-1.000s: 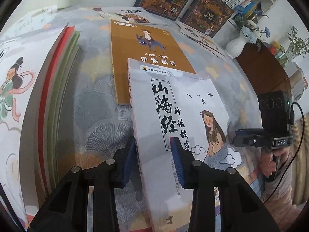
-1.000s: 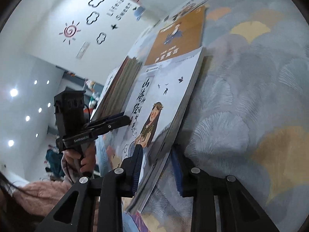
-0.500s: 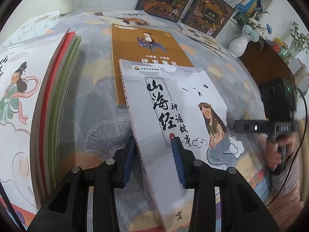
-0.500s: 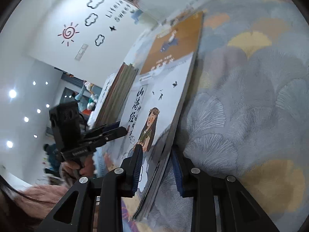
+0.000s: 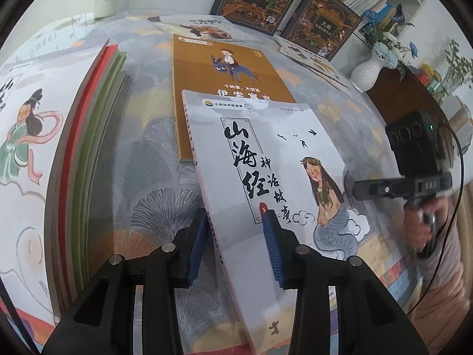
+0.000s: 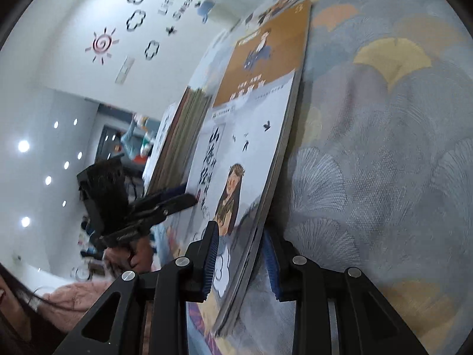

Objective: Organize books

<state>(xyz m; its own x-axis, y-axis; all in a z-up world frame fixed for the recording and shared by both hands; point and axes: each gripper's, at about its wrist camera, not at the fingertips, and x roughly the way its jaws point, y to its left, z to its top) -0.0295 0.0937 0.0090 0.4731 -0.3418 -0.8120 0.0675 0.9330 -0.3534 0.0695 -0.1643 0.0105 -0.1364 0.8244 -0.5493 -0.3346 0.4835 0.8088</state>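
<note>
Two claws grip a white mermaid-cover book (image 5: pixel 266 177) above a table draped in a fan-patterned cloth (image 6: pixel 384 148).

The left claw (image 5: pixel 233 236) is clenched on the book's spine edge, the right claw (image 6: pixel 239 254) on its opposite edge; its far end overlaps an orange book (image 5: pixel 224 68) lying flat. A book stack (image 5: pixel 74 148) sits left, shelves and a white vase (image 5: pixel 366 72) behind. The book's near corner is cut off. Since a second ago it has tilted flatter and shifted slightly.
</note>
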